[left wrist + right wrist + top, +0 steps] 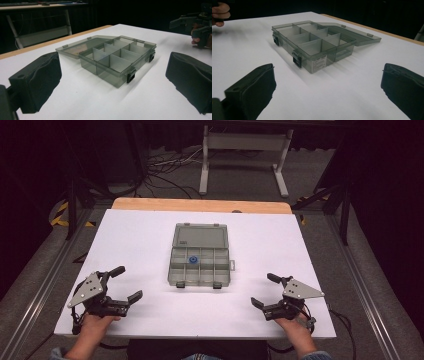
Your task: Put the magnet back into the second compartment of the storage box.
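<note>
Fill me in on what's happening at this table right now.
A person sits at a white table with a two-jaw gripper in each hand. The left gripper and the right gripper both rest open near the table's front edge, holding nothing. Between them, farther back, lies a grey compartment box with its lid folded flat open behind it. A small blue piece sits in one of the middle compartments. Neither gripper touches the box.

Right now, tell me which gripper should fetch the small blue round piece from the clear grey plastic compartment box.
Left, narrowly. The left gripper and right gripper both rest open, apart from the clear grey plastic compartment box, but the small blue round piece sits slightly nearer the left one.
</note>
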